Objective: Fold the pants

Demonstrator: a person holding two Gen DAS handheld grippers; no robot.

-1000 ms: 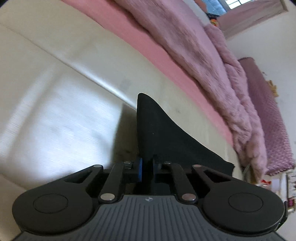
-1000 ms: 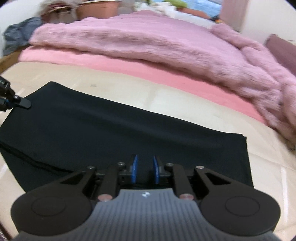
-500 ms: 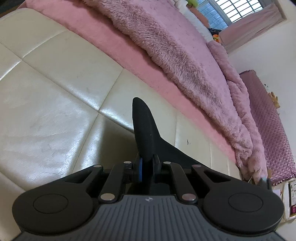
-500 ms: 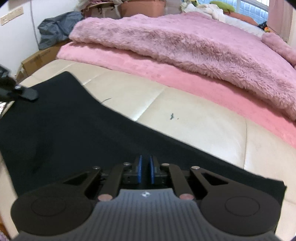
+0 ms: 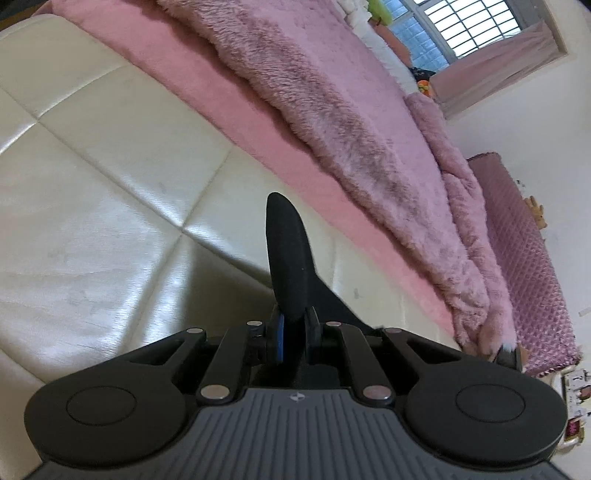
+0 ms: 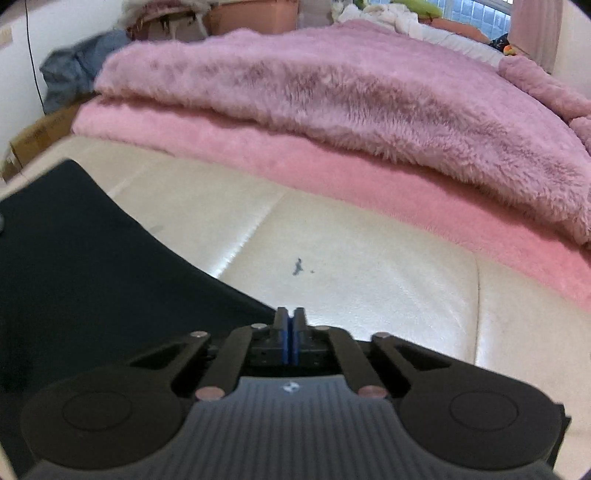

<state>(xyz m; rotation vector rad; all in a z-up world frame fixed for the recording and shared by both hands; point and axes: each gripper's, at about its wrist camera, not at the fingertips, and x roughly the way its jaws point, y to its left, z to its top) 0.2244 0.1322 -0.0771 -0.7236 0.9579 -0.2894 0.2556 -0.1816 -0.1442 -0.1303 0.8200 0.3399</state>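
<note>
Black pants rise in a pinched peak from my left gripper, whose jaws are clenched on a fold of the fabric, the rest of the cloth trailing down and away to the right over the cream quilted cushion. In the right wrist view the pants spread as a broad dark sheet across the left of the frame, sloping down toward my right gripper. Its blue-lined fingers stand pressed together; the cloth's edge runs under them, and I judge they pinch it there, though the contact itself is hidden behind the finger tips.

Both claws appear to hold the garment lifted off the cushion, with bare cushion showing ahead of each, a small dark mark on it in the right view. Beyond lie a pink sheet and a furry pink blanket; a window shows at the far end of the room.

As far as I can judge, the fold is mid-way at best: the pants are gripped and raised, not yet laid over themselves. What is left is to carry the held edge across, set it down squarely, smooth it, and let go. How many folds the cloth already carries I cannot tell.
</note>
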